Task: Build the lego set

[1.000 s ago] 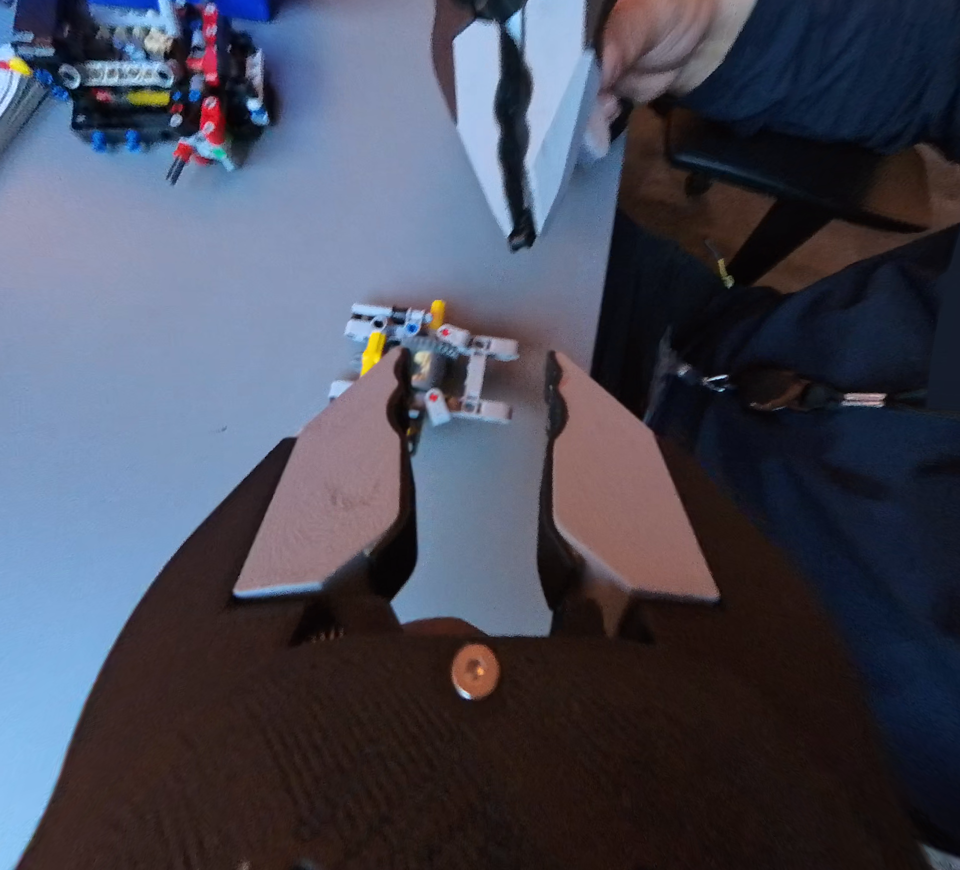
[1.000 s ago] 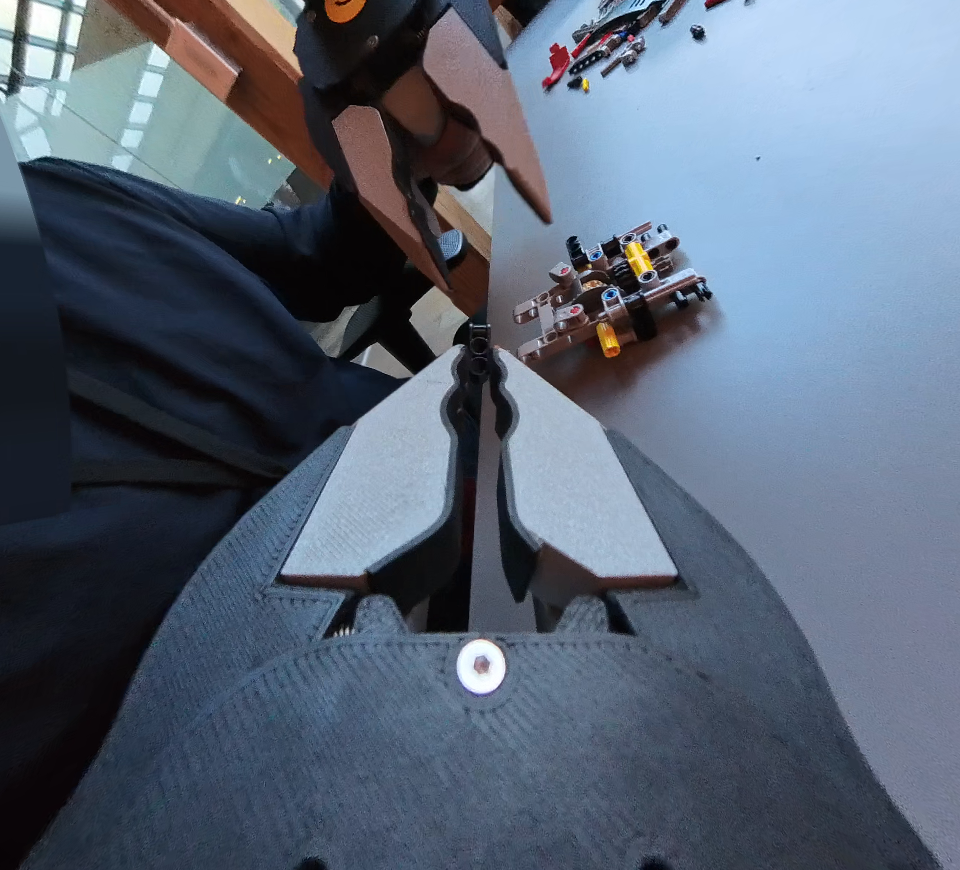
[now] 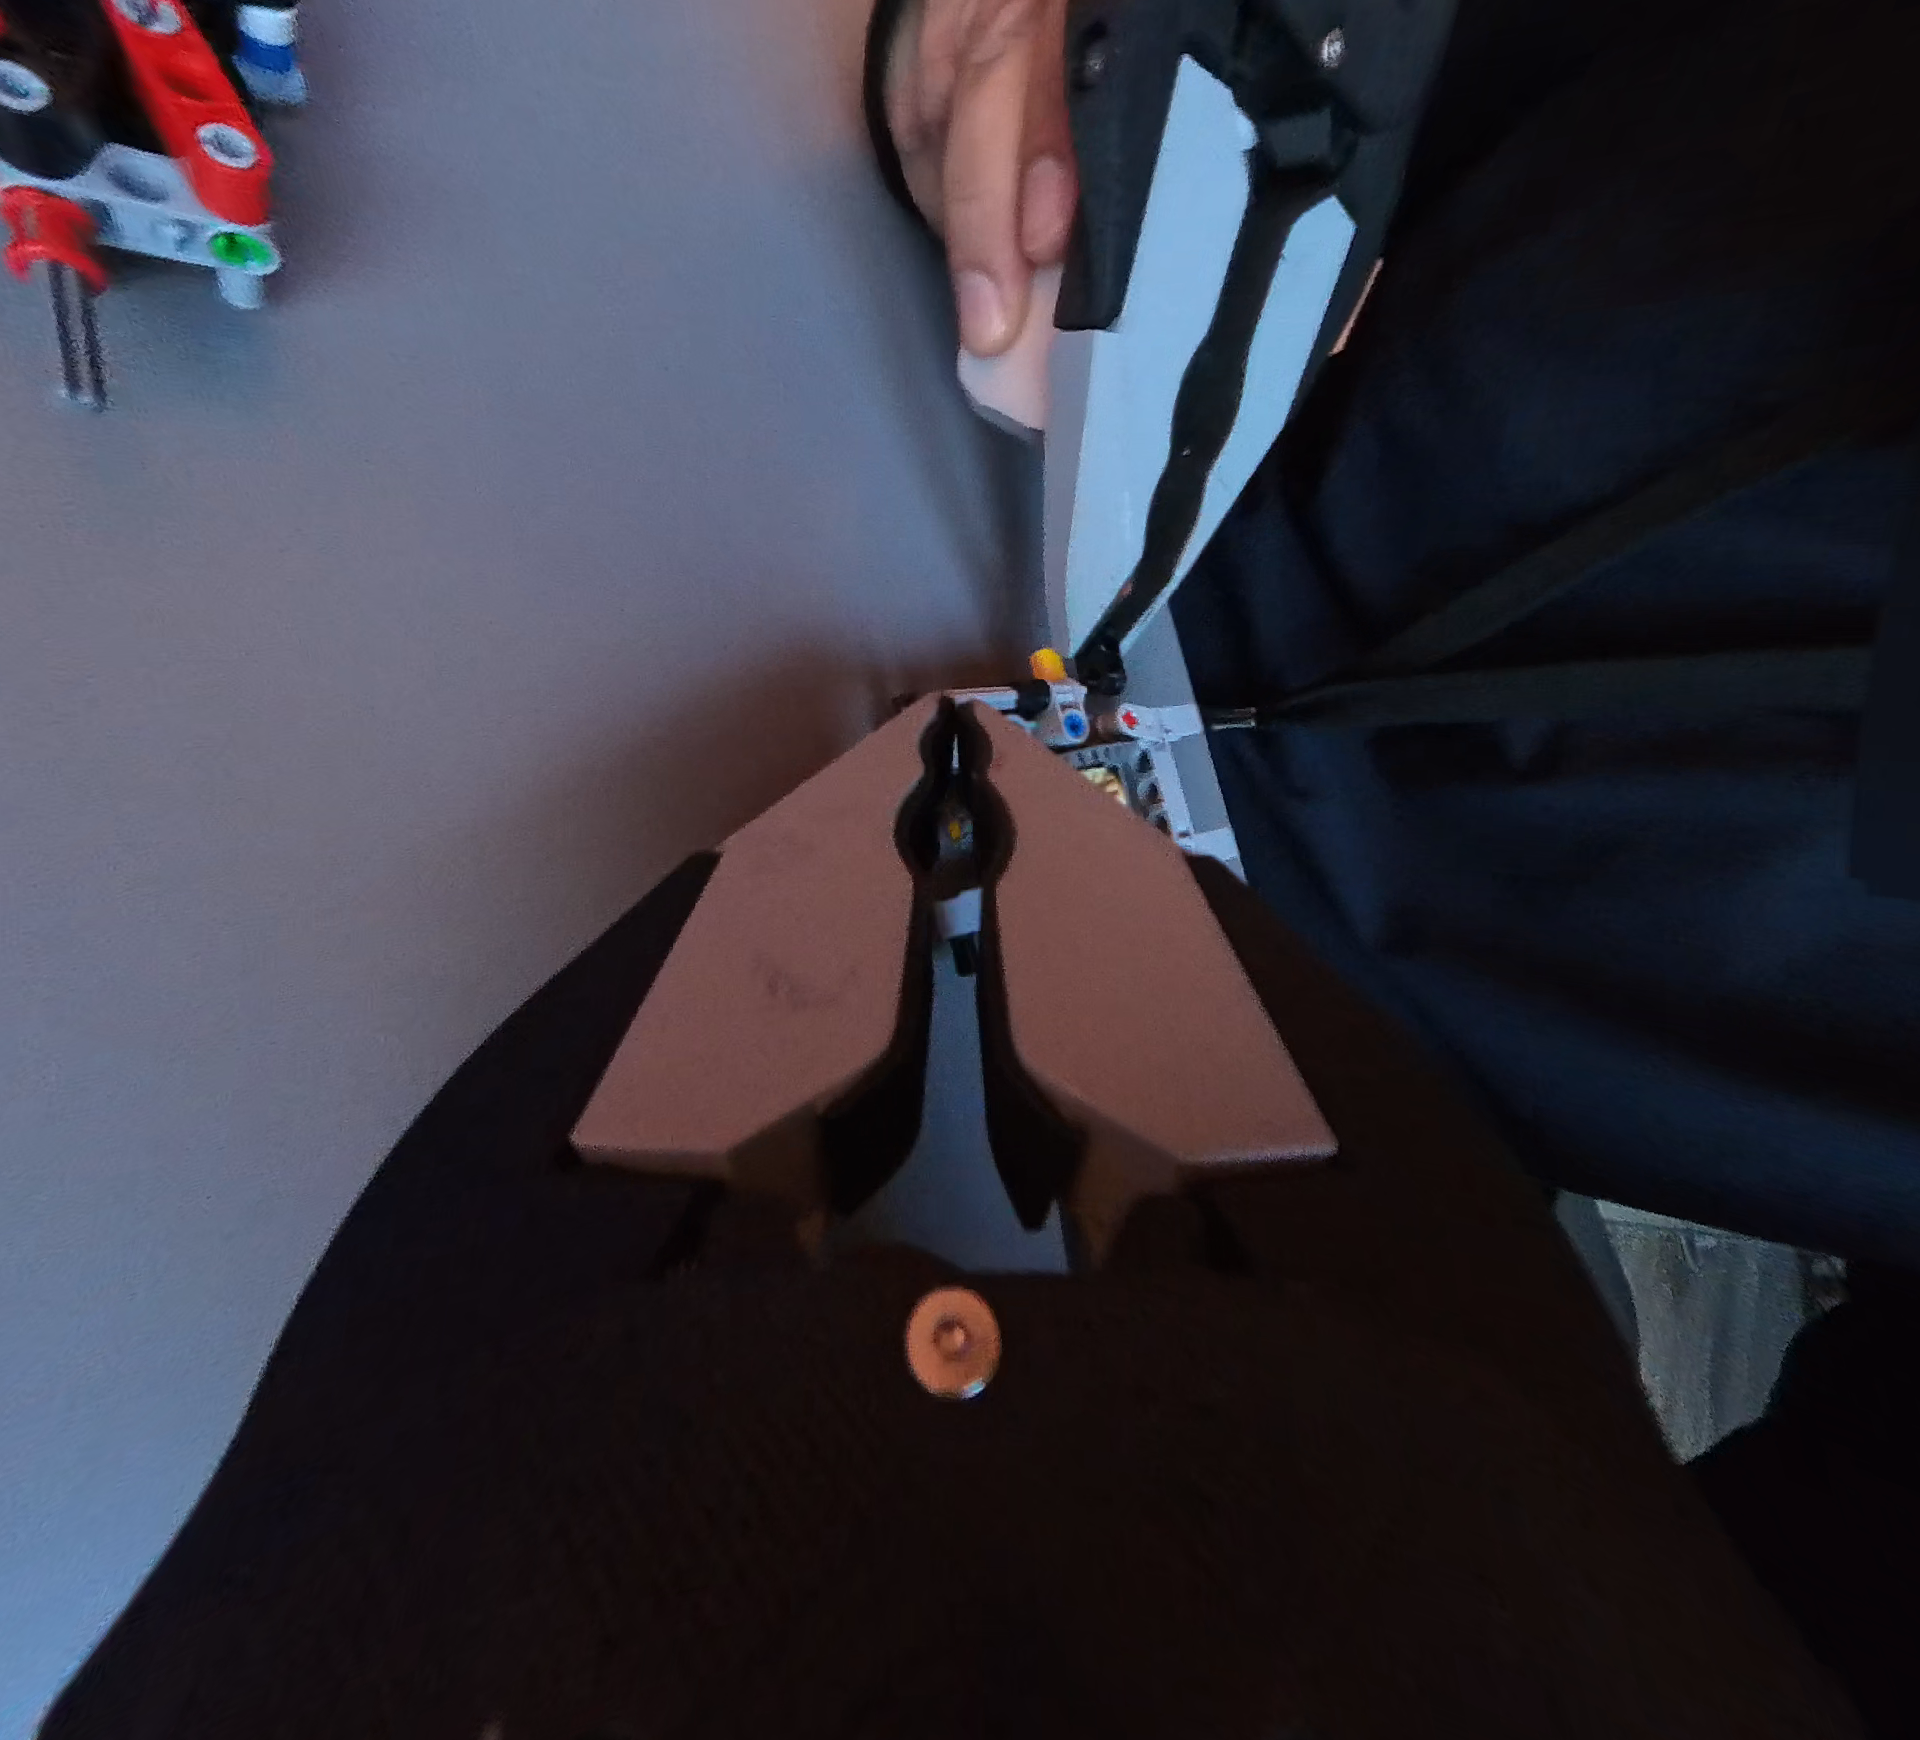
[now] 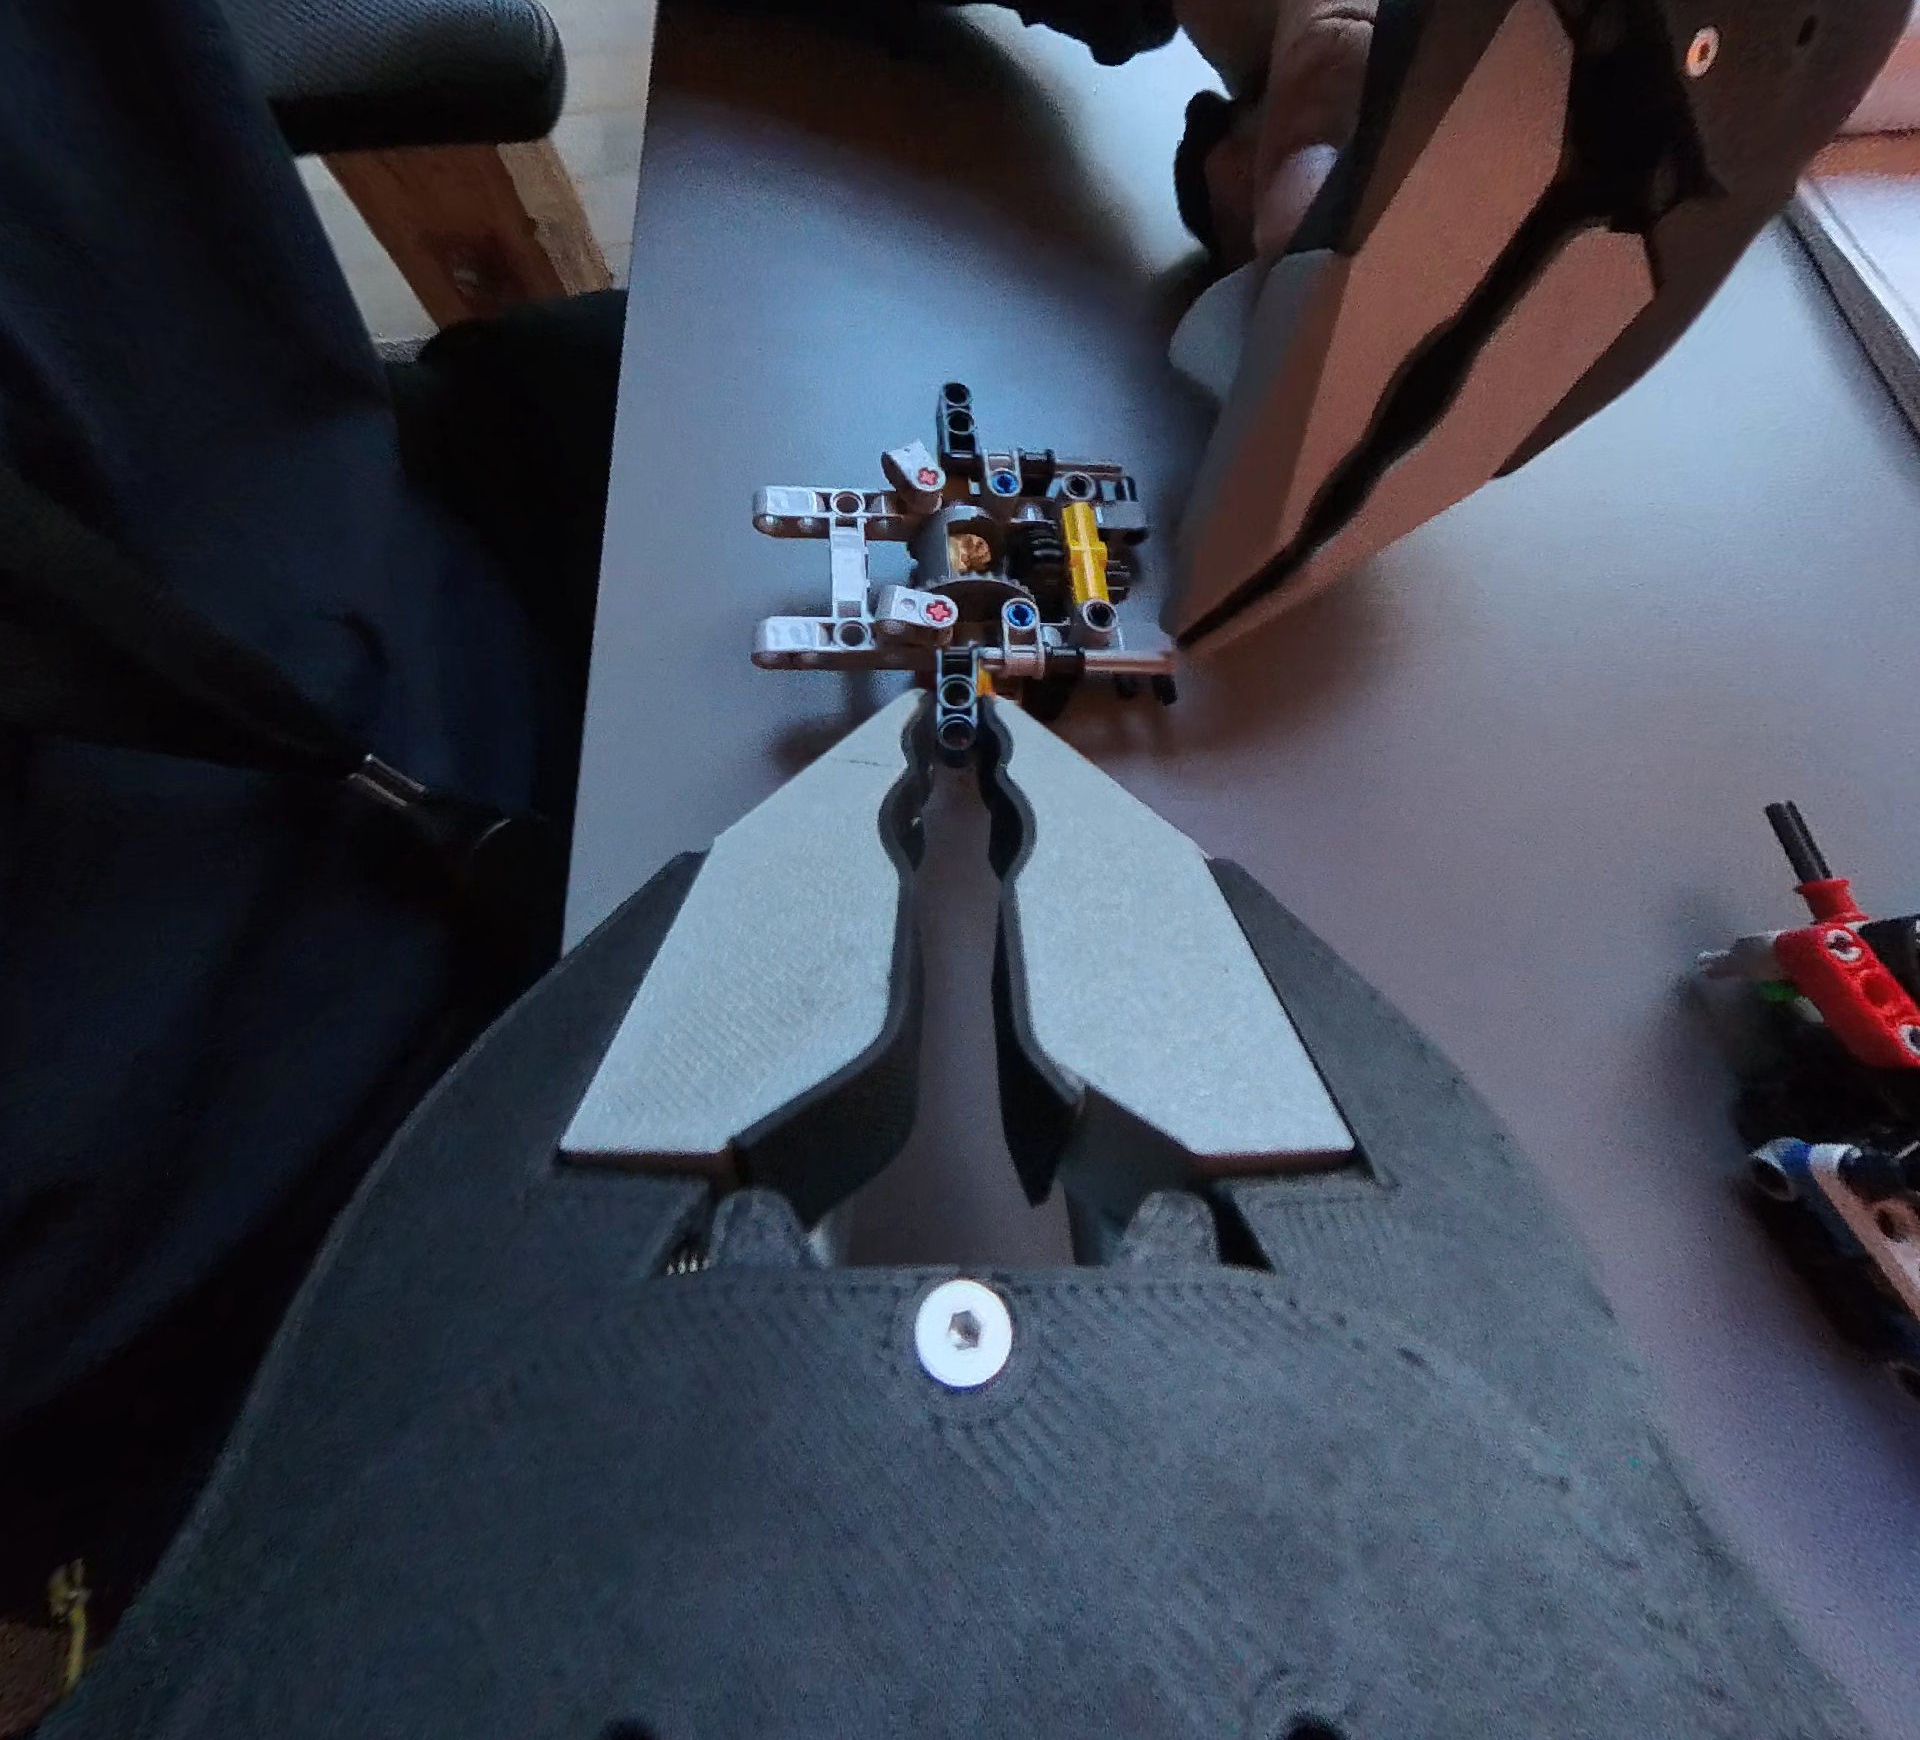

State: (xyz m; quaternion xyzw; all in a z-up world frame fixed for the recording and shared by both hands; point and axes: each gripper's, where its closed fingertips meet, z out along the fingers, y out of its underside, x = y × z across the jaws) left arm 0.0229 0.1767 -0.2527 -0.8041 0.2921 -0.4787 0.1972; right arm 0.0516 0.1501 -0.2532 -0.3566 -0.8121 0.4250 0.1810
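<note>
- Right gripper [image 4: 956, 734] is clamped on a small black two-hole connector [image 4: 956, 703] at the six o'clock edge of the brick assembly [image 4: 935, 558] on the counter [image 4: 1455, 859].
- Left gripper [image 3: 951, 724] is closed, its tips touching the assembly's three o'clock corner in the right wrist view.
- We judge the assembly light, rigid, prone to popping apart; take hold of its grey side beams [image 4: 821, 641].
- A second brick model [image 4: 1860, 994] sits at four o'clock.

An office-like workroom or hobby bench is suggested: a plain grey tabletop [image 4: 1558, 859] is seen, on which small assemblies of plastic building-toy beams, pins and gears [image 4: 951, 563] are laid, with a black padded chair armrest [image 4: 405, 49] and wooden framing [image 4: 468, 173] beside it.
</note>
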